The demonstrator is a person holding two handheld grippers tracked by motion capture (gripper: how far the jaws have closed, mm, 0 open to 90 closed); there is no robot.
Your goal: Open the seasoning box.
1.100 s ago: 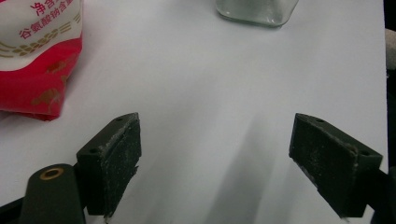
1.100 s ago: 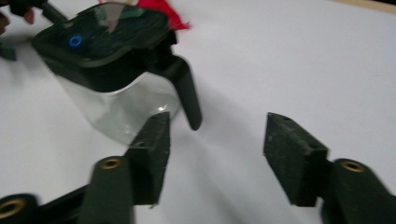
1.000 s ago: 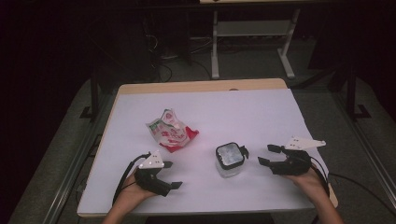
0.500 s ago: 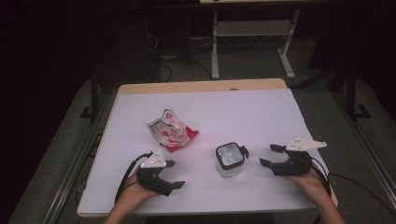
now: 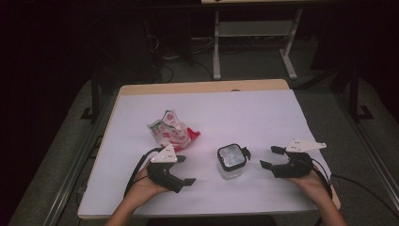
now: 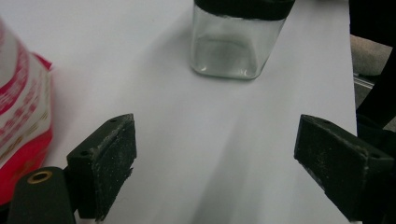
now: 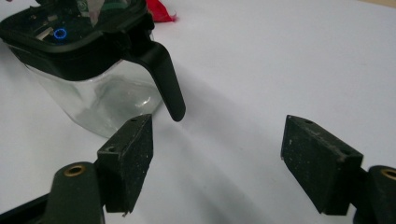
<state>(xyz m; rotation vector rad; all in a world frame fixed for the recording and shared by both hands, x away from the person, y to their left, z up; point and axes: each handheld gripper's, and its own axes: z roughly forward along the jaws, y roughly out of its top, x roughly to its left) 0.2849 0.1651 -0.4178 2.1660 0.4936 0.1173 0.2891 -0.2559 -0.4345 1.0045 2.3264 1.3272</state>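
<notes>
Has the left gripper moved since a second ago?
Yes. In the high view the left gripper has shifted slightly up-table toward the red-and-white bag, jaws open and empty.

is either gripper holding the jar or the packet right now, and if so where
Nothing is held. The left gripper and right gripper both stand open over bare table, on either side of the jar; the packet lies untouched.

Bare table [image 5: 244,113] from 10 to 2 o'clock of the jar [image 5: 231,161] lets tongs pass, w/ clear gaps either side, but its latch handle [image 7: 164,79] juts at 3 and the crumpled bag [image 5: 171,133] blocks 10.
</notes>
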